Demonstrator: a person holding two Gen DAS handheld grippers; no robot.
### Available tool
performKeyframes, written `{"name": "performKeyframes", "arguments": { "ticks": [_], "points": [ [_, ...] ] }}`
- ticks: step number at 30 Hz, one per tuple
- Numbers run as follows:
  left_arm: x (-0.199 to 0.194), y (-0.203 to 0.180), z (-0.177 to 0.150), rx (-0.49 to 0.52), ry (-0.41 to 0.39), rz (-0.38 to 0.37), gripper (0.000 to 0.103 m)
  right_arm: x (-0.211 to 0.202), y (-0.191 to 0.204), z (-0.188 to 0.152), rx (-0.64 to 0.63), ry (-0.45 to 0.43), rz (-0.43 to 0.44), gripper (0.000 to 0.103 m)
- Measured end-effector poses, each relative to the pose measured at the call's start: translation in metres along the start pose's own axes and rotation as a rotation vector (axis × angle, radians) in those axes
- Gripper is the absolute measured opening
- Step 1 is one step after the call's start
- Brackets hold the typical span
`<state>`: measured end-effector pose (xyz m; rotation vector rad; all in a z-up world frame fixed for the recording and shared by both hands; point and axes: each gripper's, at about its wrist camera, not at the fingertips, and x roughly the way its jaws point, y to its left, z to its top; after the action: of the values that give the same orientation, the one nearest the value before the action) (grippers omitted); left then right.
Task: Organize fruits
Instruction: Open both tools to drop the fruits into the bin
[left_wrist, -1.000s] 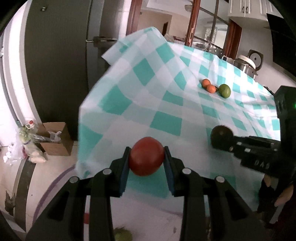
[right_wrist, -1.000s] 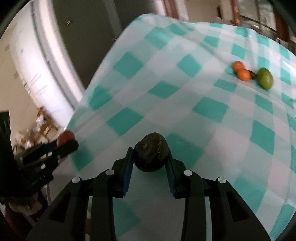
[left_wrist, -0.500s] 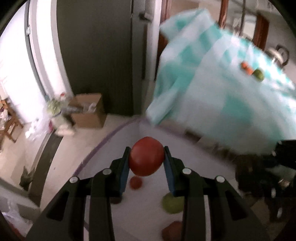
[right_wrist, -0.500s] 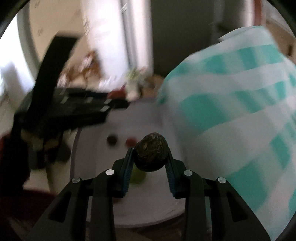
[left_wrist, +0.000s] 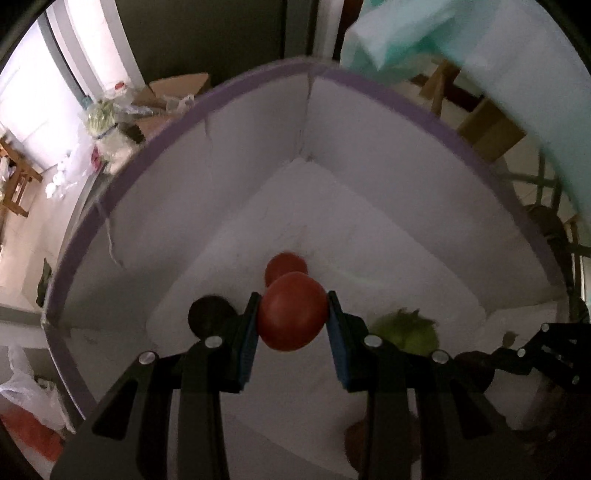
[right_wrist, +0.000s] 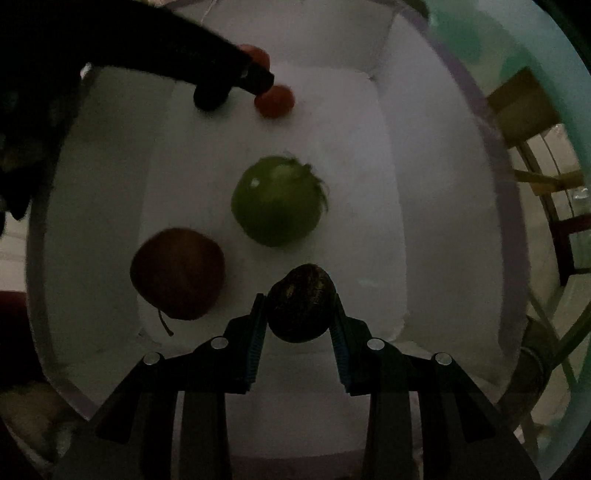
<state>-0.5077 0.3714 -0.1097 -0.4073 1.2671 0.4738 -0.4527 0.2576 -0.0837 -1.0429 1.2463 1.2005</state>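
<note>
Both grippers, formerly over the table, now inside box (left_wrist: 406, 155): left gripper (left_wrist: 291, 319) pinching tomato (left_wrist: 291, 312); right gripper (right_wrist: 299, 314) pinching dark fruit (right_wrist: 300, 308).

No legible text, label or number anywhere.

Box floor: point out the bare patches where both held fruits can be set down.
Free: the floor between the green apple and the box's right wall, under the right gripper; also the far corner. Crowded: around the red apple, small red fruit and dark fruit.
</note>
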Motion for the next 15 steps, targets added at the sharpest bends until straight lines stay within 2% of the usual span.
{"name": "performKeyframes", "arguments": {
  "ticks": [5,7,8,9,10,12,15],
  "points": [
    [0.007,0.003,-0.003,0.0,0.038,0.014,0.036,0.002,0.0,0.001,0.005,0.01,0.0,0.035],
    [0.004,0.004,-0.004,-0.008,0.028,-0.003,0.037,0.0,-0.002,0.002,0.011,0.0,0.0,0.036],
    [0.003,0.005,-0.003,-0.011,0.026,-0.005,0.039,-0.004,-0.004,0.002,0.017,-0.016,-0.001,0.041],
    [0.001,0.006,-0.003,-0.013,0.019,0.0,0.051,-0.004,-0.002,0.003,0.019,-0.026,-0.001,0.051],
    [-0.002,0.006,-0.002,-0.015,0.003,0.009,0.066,-0.008,-0.003,0.003,0.021,-0.041,0.0,0.056],
    [-0.012,0.005,-0.002,-0.011,-0.035,0.006,0.076,-0.019,-0.002,0.002,0.018,-0.09,0.011,0.063],
    [-0.034,0.004,0.002,0.001,-0.117,-0.006,0.079,-0.041,-0.001,0.001,0.008,-0.177,0.043,0.066]
  ]
}}
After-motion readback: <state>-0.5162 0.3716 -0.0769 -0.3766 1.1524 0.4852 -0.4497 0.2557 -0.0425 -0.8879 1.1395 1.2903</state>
